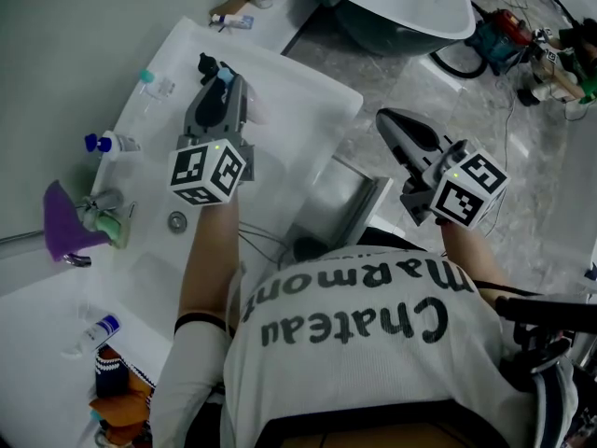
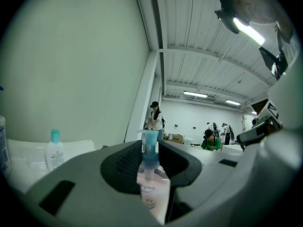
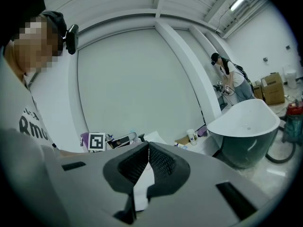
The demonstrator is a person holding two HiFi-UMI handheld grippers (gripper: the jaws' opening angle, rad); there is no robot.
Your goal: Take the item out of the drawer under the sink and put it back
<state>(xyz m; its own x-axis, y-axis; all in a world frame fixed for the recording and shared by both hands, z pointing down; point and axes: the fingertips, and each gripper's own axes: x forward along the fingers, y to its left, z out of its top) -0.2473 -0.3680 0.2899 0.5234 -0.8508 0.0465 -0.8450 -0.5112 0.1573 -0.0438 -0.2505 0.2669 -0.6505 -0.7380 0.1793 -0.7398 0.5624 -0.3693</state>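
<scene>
A pump bottle (image 2: 152, 189) with a pale pink body and a blue pump head stands upright between the jaws of my left gripper (image 2: 150, 151), which is shut on it. In the head view the left gripper (image 1: 222, 82) holds the bottle (image 1: 225, 75) over the white sink counter (image 1: 298, 87). My right gripper (image 1: 390, 121) hangs over the floor to the right of the counter; in the right gripper view its tips (image 3: 147, 144) meet with nothing between them. The open drawer (image 1: 353, 203) juts out below the counter, between the two grippers.
On the counter stand a clear bottle with a teal cap (image 1: 154, 84), a blue-capped bottle (image 1: 112, 144) and a purple cloth (image 1: 63, 222) by the tap. A white bathtub (image 1: 401, 3) stands beyond the counter. Cables and tools lie on the floor at the far right (image 1: 522, 45).
</scene>
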